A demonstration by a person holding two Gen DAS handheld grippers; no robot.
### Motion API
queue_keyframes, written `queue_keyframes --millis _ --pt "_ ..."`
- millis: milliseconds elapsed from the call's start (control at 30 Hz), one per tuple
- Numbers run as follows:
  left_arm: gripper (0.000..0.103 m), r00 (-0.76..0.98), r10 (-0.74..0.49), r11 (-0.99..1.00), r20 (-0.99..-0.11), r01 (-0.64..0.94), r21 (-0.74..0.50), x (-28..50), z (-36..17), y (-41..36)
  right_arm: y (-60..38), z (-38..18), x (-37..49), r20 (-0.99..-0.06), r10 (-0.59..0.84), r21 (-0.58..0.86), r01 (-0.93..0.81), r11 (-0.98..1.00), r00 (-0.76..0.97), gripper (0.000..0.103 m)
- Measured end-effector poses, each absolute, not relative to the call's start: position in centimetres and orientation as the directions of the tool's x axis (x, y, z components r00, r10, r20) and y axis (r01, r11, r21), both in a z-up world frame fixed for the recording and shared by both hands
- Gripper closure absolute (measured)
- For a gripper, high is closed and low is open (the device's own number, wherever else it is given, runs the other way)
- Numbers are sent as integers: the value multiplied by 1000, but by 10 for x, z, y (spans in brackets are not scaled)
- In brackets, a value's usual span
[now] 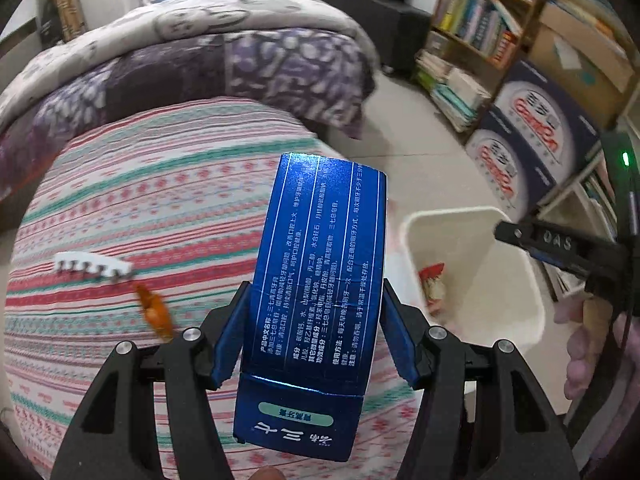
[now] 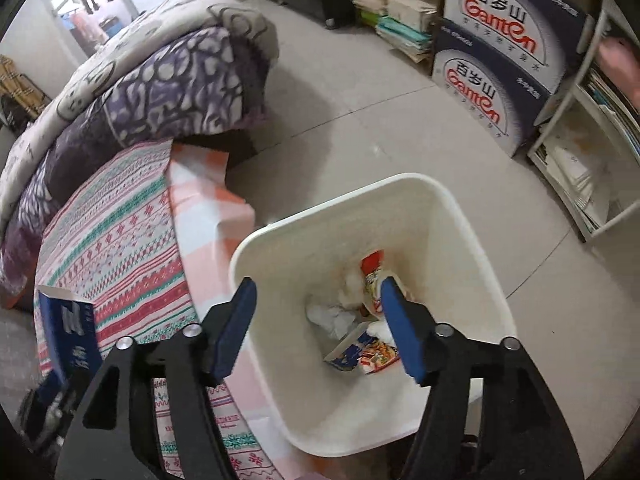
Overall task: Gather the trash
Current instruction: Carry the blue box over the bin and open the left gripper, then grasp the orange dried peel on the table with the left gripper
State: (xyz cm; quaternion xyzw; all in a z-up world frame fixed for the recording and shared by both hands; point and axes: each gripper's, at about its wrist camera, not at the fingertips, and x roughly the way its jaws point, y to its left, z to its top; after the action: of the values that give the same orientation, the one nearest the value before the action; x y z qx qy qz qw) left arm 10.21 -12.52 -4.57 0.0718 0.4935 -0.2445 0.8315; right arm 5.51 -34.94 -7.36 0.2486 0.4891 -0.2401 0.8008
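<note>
My left gripper [image 1: 316, 300] is shut on a long blue toothpaste box [image 1: 320, 260] and holds it above the striped bedspread [image 1: 140, 200]. The box also shows at the left edge of the right wrist view [image 2: 70, 328]. A white trash bin [image 1: 532, 280] stands on the floor right of the bed. My right gripper [image 2: 316, 296] is open and empty above the bin [image 2: 280, 264], which holds snack wrappers [image 2: 374, 354] and crumpled tissue [image 2: 332, 316]. An orange wrapper [image 1: 154, 310] and a white comb-like piece [image 1: 94, 266] lie on the bed. The right gripper also shows at right [image 1: 560, 246].
A folded purple and grey quilt [image 1: 180, 60] lies at the far end of the bed. Stacked blue water cartons [image 2: 500, 52] and bookshelves [image 1: 480, 20] line the right wall. A white shelf unit [image 2: 592, 152] stands beside the cartons. Tiled floor [image 2: 360, 120] lies between.
</note>
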Motion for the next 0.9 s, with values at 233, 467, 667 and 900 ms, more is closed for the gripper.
queue_keyframes --millis 233,467,667,900 --pt "42 266 -431 799 -862 556 -228 85 -62 -172 -378 -60 38 -883 -152 215 671 710 444 32" --pt "40 133 -512 721 -849 603 -340 70 -77 -212 -398 -55 25 -872 -150 262 703 661 466 31" --pt "19 59 -600 670 -798 581 -462 63 -82 -226 -406 -53 20 -864 -134 304 715 630 486 30" --pt "18 388 -215 902 -897 431 -30 82 -90 -188 -388 -54 32 -862 -85 328 678 658 500 29"
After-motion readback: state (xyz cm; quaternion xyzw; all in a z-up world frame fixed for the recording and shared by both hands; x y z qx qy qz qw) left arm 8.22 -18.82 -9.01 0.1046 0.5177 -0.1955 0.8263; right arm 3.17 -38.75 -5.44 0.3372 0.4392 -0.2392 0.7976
